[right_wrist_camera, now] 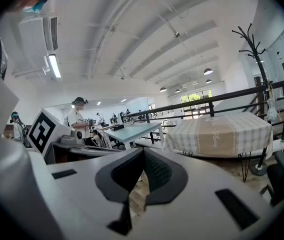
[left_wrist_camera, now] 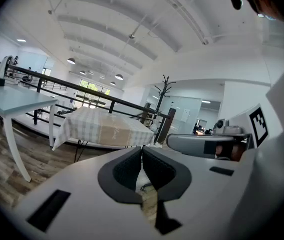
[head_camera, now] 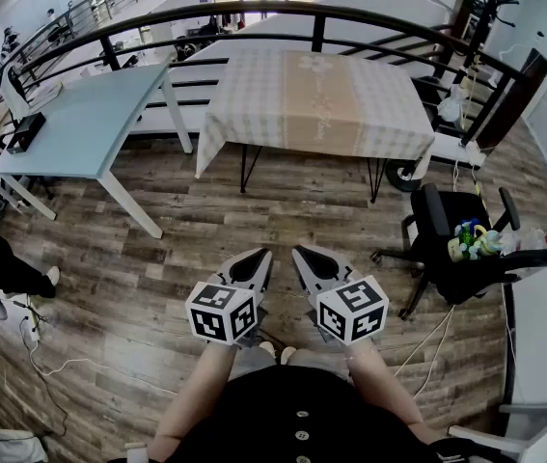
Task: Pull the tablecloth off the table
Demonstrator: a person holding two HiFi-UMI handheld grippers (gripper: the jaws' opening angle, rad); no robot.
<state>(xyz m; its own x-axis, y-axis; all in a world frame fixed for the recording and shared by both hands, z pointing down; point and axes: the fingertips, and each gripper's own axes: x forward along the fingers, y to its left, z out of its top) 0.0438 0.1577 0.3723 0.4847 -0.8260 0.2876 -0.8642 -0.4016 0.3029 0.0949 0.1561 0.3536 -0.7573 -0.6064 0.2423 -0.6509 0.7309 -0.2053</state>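
A checked beige and white tablecloth [head_camera: 317, 99] covers a table with black legs across the room, and it hangs over the front and side edges. It also shows far ahead as the tablecloth [left_wrist_camera: 104, 126] in the left gripper view and the tablecloth [right_wrist_camera: 222, 131] in the right gripper view. My left gripper [head_camera: 264, 255] and right gripper [head_camera: 297, 251] are held close to my body, side by side over the wooden floor, well short of the table. Both are shut with nothing between their jaws.
A light blue table [head_camera: 90, 119] stands to the left of the covered one. A black office chair [head_camera: 451, 234] with toys on it sits at the right. A curved black railing [head_camera: 254, 10] runs behind the tables. Cables [head_camera: 61, 365] lie on the floor at the left.
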